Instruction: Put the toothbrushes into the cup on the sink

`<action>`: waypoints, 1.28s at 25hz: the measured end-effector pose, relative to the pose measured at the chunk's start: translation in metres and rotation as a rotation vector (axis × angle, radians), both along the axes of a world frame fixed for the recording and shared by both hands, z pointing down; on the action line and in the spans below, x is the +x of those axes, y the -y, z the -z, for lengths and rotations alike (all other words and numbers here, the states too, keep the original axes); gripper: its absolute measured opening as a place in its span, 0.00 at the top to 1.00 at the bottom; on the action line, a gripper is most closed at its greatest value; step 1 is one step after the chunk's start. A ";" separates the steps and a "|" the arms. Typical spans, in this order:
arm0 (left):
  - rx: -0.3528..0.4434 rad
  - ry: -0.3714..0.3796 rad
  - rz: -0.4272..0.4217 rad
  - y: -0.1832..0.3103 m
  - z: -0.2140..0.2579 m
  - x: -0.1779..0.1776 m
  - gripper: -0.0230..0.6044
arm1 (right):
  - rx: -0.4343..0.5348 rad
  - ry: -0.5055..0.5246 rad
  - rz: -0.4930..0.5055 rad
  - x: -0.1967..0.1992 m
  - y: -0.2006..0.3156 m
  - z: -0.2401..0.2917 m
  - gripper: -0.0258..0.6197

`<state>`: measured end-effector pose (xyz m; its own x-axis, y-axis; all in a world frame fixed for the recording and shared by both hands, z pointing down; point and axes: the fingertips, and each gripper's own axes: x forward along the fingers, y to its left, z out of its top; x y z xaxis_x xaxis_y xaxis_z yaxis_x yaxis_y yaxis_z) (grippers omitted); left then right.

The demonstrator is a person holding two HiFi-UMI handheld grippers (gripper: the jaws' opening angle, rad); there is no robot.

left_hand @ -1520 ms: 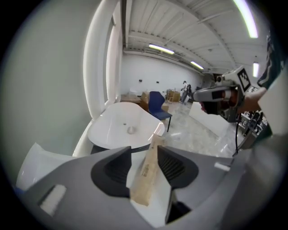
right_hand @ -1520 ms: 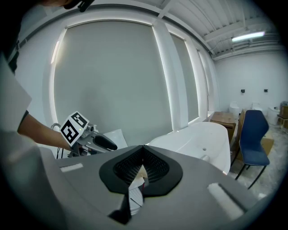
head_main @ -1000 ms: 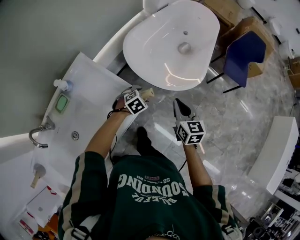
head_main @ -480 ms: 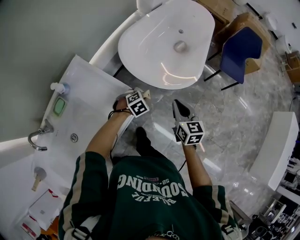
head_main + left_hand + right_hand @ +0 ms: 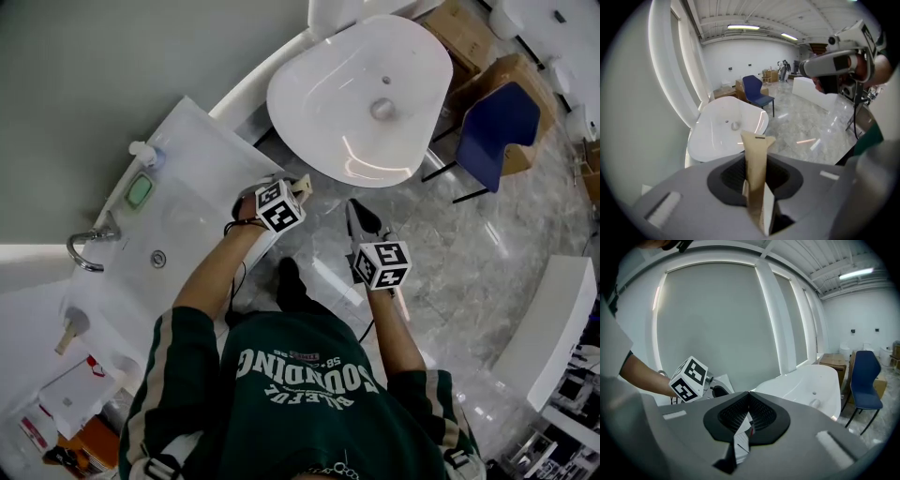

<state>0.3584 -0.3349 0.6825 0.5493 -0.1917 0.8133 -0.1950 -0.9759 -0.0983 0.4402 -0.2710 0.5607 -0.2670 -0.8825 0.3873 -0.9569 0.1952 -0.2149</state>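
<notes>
A beige toothbrush box (image 5: 754, 154) stands upright between the jaws of my left gripper (image 5: 757, 180), which is shut on it. In the head view that gripper (image 5: 296, 189) hangs off the near right corner of the white sink counter (image 5: 202, 159), the box (image 5: 303, 184) poking out toward the bathtub. My right gripper (image 5: 362, 217) is over the floor to the right, shut on a thin white pack with a red mark (image 5: 740, 439) held deep in its jaws (image 5: 743, 427). The cup (image 5: 73, 324), with a beige stick in it, stands at the counter's left end.
A chrome faucet (image 5: 89, 251), a green soap dish (image 5: 140, 191) and a pump bottle (image 5: 143, 150) line the wall side of the basin. A white bathtub (image 5: 366, 94) lies ahead, a blue chair (image 5: 502, 122) and cardboard boxes beyond it. The person's shoe (image 5: 287, 277) is below.
The view has swung, so the counter and tub sit further right and up. Both grippers keep about the same place and still hold their packs.
</notes>
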 end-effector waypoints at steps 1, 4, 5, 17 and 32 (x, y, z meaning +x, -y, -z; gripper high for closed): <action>0.003 -0.013 0.018 0.001 0.005 -0.005 0.75 | 0.004 0.001 0.013 -0.007 0.001 0.002 0.95; 0.015 -0.045 0.084 0.001 0.021 -0.028 0.75 | 0.013 0.003 0.060 -0.029 0.005 0.006 0.95; 0.021 -0.053 0.107 0.001 0.026 -0.037 0.75 | 0.015 0.004 0.079 -0.038 0.007 0.007 0.95; 0.069 -0.193 0.420 -0.006 0.088 -0.172 0.75 | 0.060 0.024 0.350 -0.178 0.034 0.029 0.95; 0.148 -0.284 0.871 -0.084 0.128 -0.414 0.75 | 0.087 0.039 0.772 -0.420 0.006 0.048 0.95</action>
